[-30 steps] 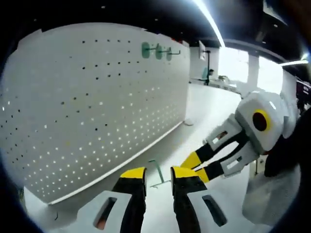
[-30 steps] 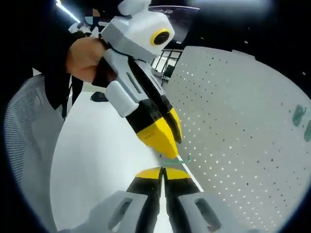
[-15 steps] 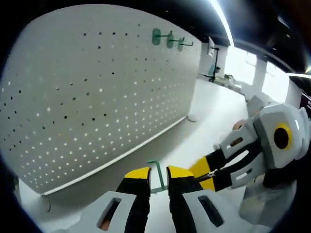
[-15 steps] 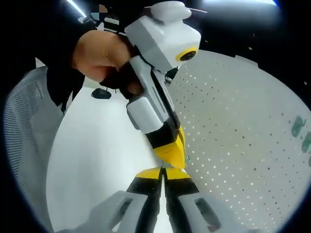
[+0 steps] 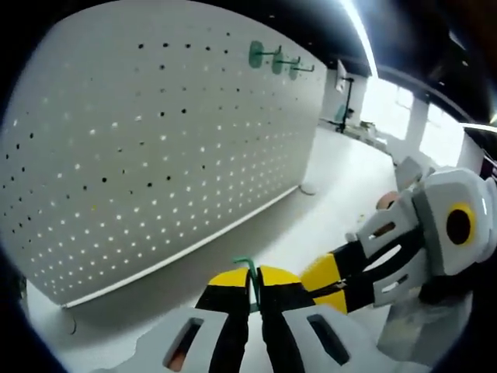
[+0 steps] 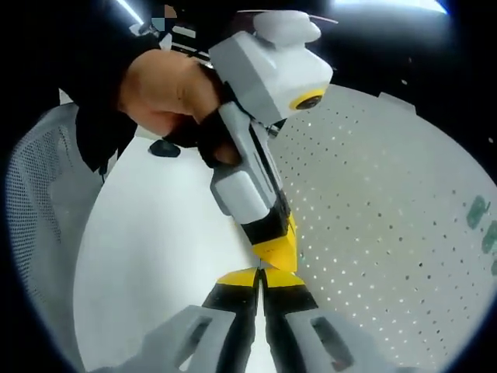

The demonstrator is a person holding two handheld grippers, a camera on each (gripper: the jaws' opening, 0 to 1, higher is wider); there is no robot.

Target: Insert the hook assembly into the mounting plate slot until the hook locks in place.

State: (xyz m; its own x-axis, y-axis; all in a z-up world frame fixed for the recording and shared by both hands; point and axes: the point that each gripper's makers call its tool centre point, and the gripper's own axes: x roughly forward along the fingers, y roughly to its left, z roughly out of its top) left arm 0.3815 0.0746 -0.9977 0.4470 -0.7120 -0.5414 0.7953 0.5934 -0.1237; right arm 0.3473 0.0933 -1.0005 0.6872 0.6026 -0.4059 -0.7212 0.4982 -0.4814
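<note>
A big white pegboard plate with rows of small holes (image 5: 155, 140) is stood up on the white tabletop (image 5: 311, 210). Three green hooks (image 5: 273, 59) are hung near its top. A thin green wire hook (image 5: 247, 268) is pinched upright in the left gripper (image 5: 253, 281). The right gripper (image 6: 260, 280) is closed, its tips touching the left gripper. No writing can be read.
</note>
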